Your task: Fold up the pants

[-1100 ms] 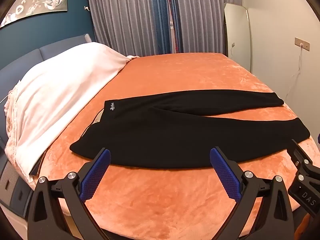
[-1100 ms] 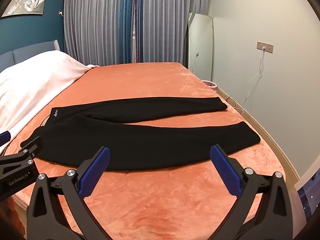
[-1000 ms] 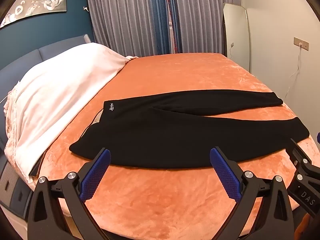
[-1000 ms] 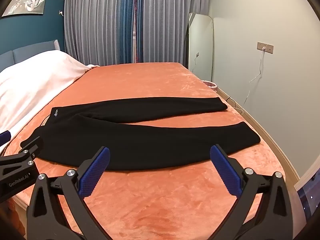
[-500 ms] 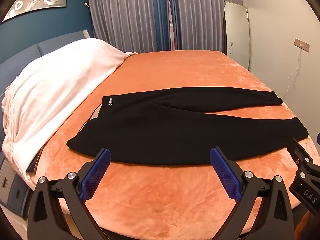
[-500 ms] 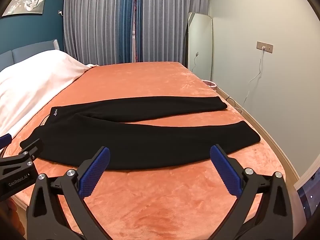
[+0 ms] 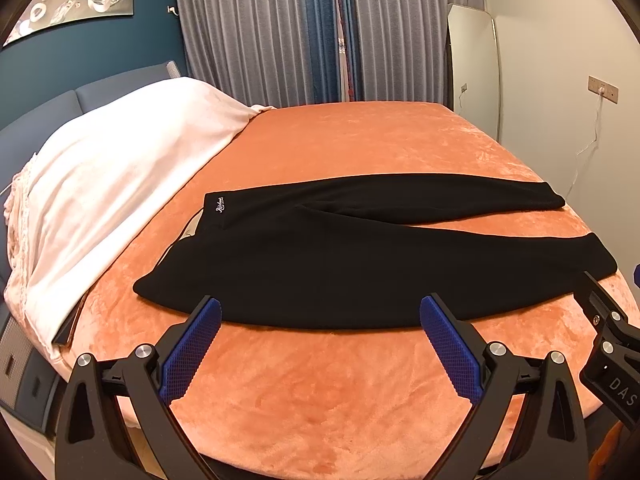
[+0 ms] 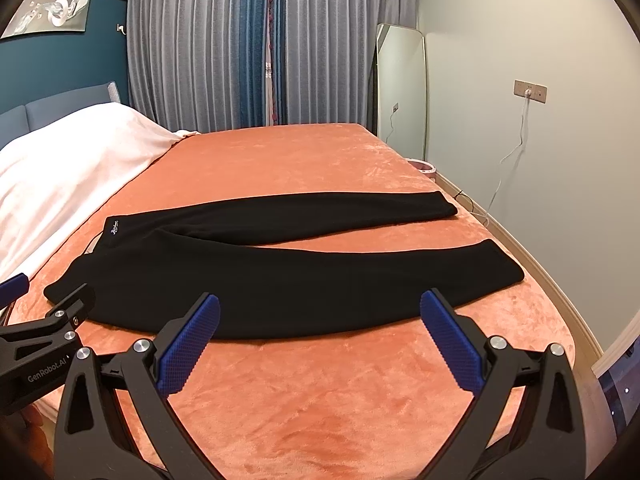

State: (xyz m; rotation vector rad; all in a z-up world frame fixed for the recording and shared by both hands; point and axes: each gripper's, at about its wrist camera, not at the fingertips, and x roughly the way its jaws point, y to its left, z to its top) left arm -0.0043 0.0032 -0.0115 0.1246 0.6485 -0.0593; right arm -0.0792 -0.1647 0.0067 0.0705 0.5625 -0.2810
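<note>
Both cams sit low at the near edge of the bed, looking across it toward the curtains. The left wrist view hangs nearer the bed's headboard end, angled a bit that way; the right wrist view sits nearer the foot end. Both share the black pants, the bed top and the curtains, and each catches the other rig at its frame edge.
</note>
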